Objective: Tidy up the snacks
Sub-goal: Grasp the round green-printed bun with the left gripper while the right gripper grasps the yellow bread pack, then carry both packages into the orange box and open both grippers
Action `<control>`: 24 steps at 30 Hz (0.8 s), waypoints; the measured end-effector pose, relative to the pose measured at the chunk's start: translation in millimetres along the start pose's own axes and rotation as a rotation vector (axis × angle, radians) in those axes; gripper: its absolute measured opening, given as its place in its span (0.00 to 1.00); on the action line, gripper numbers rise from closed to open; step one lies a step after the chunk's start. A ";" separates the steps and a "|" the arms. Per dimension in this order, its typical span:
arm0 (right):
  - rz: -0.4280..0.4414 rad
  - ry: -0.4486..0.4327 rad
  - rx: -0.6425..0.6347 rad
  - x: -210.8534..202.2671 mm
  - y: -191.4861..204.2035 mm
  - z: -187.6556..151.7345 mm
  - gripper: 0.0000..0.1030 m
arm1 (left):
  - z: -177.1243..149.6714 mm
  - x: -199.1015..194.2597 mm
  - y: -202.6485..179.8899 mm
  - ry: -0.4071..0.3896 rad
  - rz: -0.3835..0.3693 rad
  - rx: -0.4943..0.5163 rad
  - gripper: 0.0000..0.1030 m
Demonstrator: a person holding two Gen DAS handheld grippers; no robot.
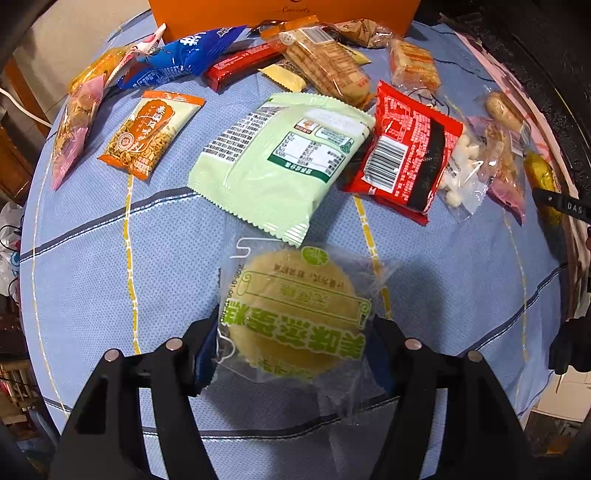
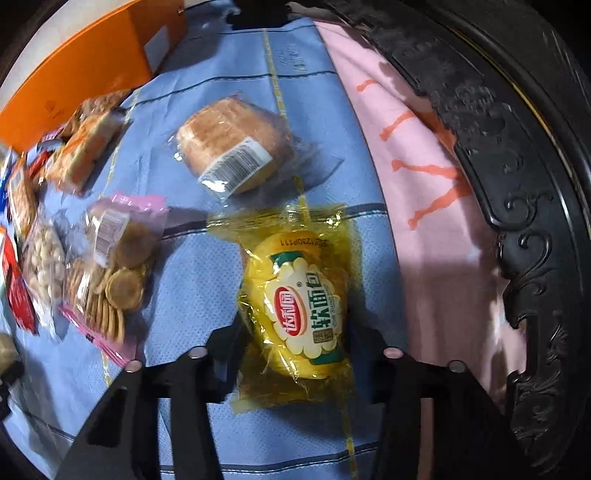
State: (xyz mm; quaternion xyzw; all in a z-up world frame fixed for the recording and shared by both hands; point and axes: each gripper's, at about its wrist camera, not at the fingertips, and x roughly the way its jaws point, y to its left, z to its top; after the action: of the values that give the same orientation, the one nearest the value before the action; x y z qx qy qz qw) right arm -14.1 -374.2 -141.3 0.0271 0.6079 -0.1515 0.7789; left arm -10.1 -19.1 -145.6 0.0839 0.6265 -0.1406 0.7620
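— Fingers on the left gripper (image 1: 295,354) sit either side of a round cake in a clear wrapper with green print (image 1: 295,314), pressing its edges, so it looks gripped.

— And the right gripper (image 2: 295,354)?

— Its fingers flank a yellow soft-bread pack (image 2: 295,306). Whether they are actually clamped on it, I cannot tell; the wrapper fills the gap between them.

— What lies past the cake?

— A pale green packet (image 1: 280,155), back side up, just beyond it on the blue checked cloth (image 1: 110,258) covering the surface. Touching it on the right, a red packet (image 1: 402,147) with a barcode. Left of it, an orange-and-white snack bag (image 1: 151,133). Further back, an orange box (image 1: 284,14) stands at the far edge.

— And beyond the yellow pack?

— A wrapped brown bun (image 2: 236,147) with a barcode label, and to the left a pink-edged bag of round biscuits (image 2: 110,269).
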 end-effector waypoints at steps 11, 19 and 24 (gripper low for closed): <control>0.244 -0.072 -0.079 -75.6 39.2 -18.5 0.40 | -4.4 -23.1 31.0 -0.022 -0.080 -0.059 0.63; 0.401 -0.111 -0.226 -110.5 121.5 -6.6 0.40 | 8.7 -74.4 46.4 -0.114 -0.060 -0.039 0.63; 0.446 -0.194 -0.234 -134.3 133.7 43.8 0.40 | 52.0 -113.0 56.9 -0.218 -0.081 -0.034 0.63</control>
State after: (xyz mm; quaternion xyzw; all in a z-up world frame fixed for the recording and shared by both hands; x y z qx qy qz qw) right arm 34.1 -229.4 -20.6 0.0556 0.5228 0.0933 0.8455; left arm 36.7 31.2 -27.3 0.0297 0.5451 -0.1692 0.8206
